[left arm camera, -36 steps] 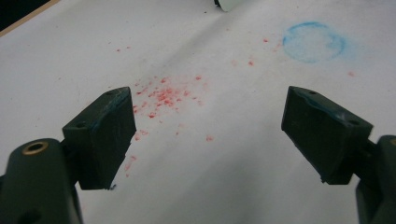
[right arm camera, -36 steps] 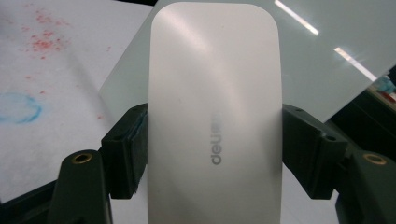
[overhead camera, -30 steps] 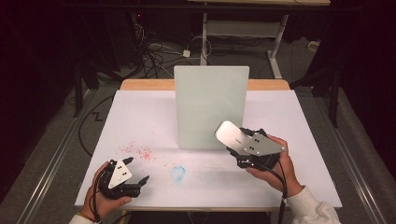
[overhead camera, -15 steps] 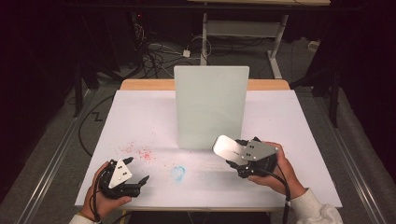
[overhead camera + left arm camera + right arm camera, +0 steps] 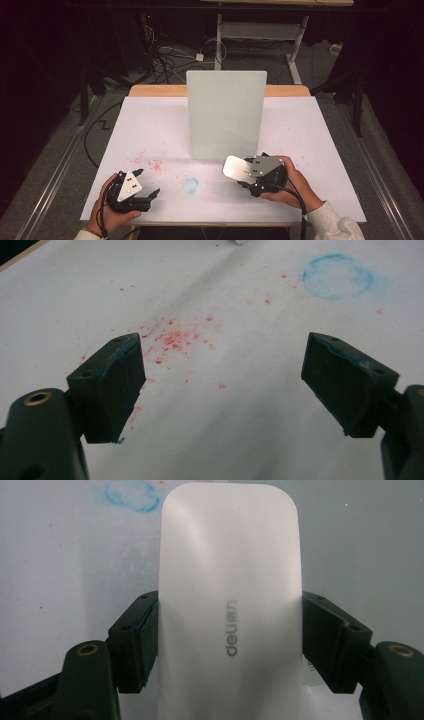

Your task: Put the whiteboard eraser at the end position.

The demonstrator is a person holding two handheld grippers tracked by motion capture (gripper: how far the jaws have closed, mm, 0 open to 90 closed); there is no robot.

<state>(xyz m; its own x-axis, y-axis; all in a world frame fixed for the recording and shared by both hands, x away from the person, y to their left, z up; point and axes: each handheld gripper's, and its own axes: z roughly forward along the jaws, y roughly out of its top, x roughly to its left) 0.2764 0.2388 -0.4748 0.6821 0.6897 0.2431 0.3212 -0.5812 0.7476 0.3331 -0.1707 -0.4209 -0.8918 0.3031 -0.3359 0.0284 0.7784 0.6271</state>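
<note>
White eraser (image 5: 230,605) marked "deli", clamped in right tongs (image 5: 230,640)

Bright table, dark surroundings, soft close-up focus

Table (image 5: 150,90) w/ white sheet (image 5: 310,130) on top, board (image 5: 226,115) upright on it.

Wood edge shows behind board, both sides. Sheet covers rest of tabletop. Red specks (image 5: 150,164) lie on sheet front-left of board; blue ring smudge (image 5: 190,184) in front of board, just right of specks. Both are marks on sheet, well apart from board's foot. In left gripper view: specks (image 5: 172,340) close, ring (image 5: 339,276) farther off.
</note>
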